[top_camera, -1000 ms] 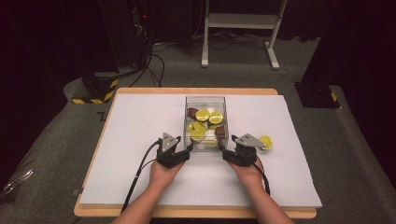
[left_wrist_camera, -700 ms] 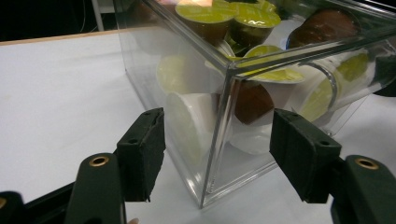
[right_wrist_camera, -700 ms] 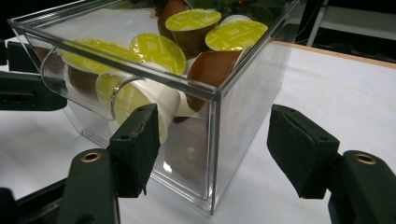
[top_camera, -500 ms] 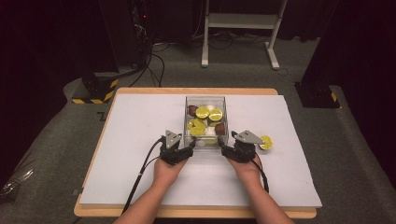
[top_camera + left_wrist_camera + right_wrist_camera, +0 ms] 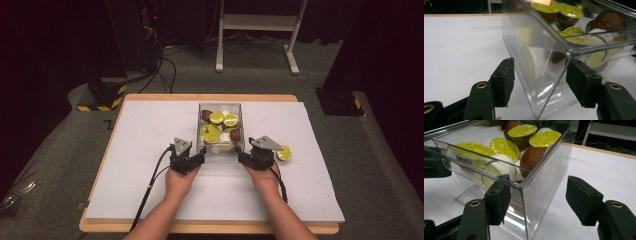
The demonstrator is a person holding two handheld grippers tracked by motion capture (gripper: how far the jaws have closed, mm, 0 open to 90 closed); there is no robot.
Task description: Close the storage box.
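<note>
A clear plastic box (image 5: pixel 220 154) stands mid-table, holding several coffee capsules (image 5: pixel 217 125) with yellow-green lids, brown and white bodies. My left gripper (image 5: pixel 200 156) is at the box's near left corner. In the left gripper view its jaws (image 5: pixel 540 65) straddle that corner of the box (image 5: pixel 524 37), still open, and they have just been closing. My right gripper (image 5: pixel 241 157) is at the near right corner. Its jaws (image 5: pixel 537 180) straddle that corner of the box (image 5: pixel 549 165), the outer pad (image 5: pixel 581 197) apart from the wall; they have also just been closing a little.
One loose capsule (image 5: pixel 284 152) with a yellow-green lid lies on the white table top (image 5: pixel 150 130) just right of my right gripper. Cables trail from both grippers toward the near edge. The table's wooden rim (image 5: pixel 210 97) runs behind the box.
</note>
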